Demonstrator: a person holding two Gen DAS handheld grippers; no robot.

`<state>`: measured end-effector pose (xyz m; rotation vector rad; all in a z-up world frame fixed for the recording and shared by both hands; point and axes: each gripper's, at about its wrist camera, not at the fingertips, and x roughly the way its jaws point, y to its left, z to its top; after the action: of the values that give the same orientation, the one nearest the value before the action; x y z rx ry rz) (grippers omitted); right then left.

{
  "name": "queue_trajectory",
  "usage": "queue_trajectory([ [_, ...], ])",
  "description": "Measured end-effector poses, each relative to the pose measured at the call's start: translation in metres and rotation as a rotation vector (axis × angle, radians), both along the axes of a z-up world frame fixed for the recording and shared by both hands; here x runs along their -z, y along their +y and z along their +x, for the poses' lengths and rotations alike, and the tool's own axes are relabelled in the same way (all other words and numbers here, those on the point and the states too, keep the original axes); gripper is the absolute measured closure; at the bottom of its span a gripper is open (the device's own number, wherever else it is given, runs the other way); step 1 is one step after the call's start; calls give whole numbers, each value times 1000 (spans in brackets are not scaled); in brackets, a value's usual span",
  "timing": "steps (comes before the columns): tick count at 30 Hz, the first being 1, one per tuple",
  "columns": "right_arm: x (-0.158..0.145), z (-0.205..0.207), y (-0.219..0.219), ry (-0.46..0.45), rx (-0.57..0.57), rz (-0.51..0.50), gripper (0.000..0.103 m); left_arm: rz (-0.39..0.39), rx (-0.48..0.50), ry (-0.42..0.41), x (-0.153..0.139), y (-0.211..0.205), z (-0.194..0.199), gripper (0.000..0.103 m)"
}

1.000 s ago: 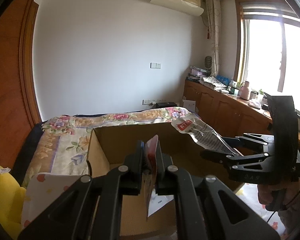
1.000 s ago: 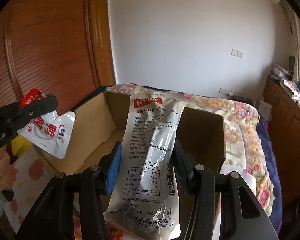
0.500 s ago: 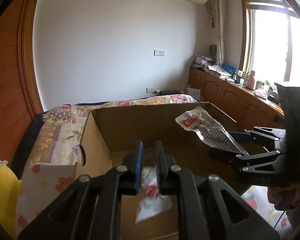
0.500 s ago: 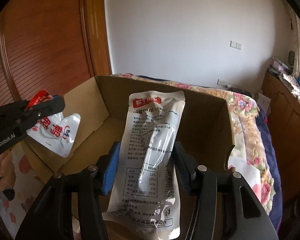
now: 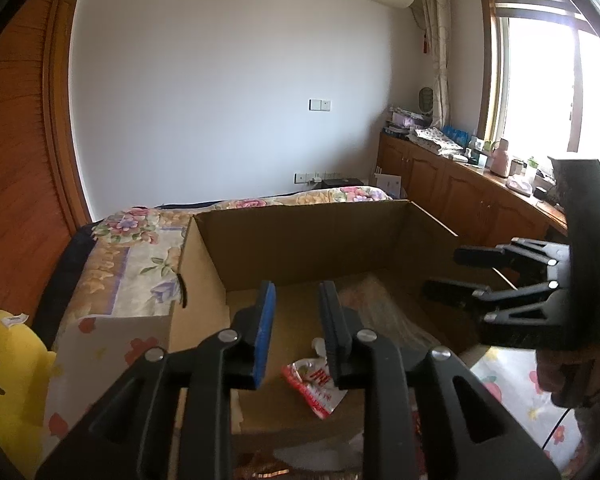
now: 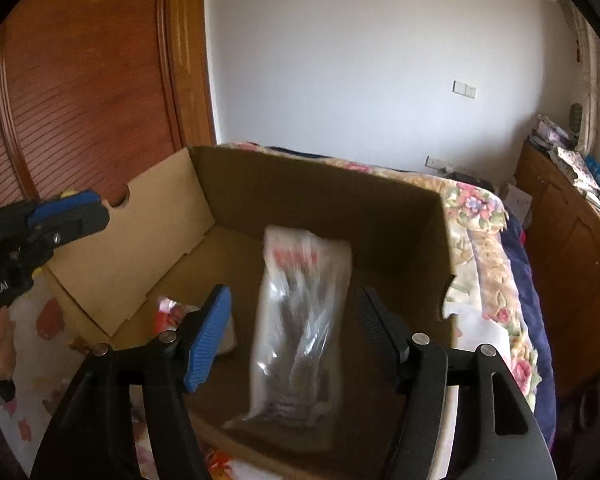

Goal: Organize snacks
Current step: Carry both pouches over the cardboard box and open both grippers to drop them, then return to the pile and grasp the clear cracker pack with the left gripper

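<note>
An open cardboard box point(image 5: 300, 240) point(image 6: 300, 192) sits on the bed below both grippers. My left gripper point(image 5: 297, 292) point(image 6: 100, 210) hovers over its near left part with its jaws opening and nothing between them. A small red and white pouch point(image 5: 316, 384) point(image 6: 172, 312) lies loose on the box floor beneath it. Over the right part of the box, my right gripper point(image 6: 292, 296) point(image 5: 456, 274) also has its jaws opening. A long clear pouch point(image 6: 300, 320) point(image 5: 376, 312), blurred, hangs between them inside the box with neither pad touching it.
The box rests on a bed with a floral cover point(image 5: 132, 256) point(image 6: 484, 216). A yellow plush toy point(image 5: 4, 360) lies at the left. Wooden cabinets point(image 5: 460, 196) run under the window on the right. A wooden door point(image 6: 80, 80) stands at the left.
Both grippers sank toward the box and their jaws parted. The small pouch left the left jaws and landed on the box floor. The long pouch slipped free of the right pads into the box.
</note>
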<state>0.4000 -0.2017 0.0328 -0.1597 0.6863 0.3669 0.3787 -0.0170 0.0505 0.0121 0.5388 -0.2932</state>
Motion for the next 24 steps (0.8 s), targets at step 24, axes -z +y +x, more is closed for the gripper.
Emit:
queue_trajectory([
  [24,-3,-135,-2,72,-104,65,37,57,26,62,14,22,-101,74],
])
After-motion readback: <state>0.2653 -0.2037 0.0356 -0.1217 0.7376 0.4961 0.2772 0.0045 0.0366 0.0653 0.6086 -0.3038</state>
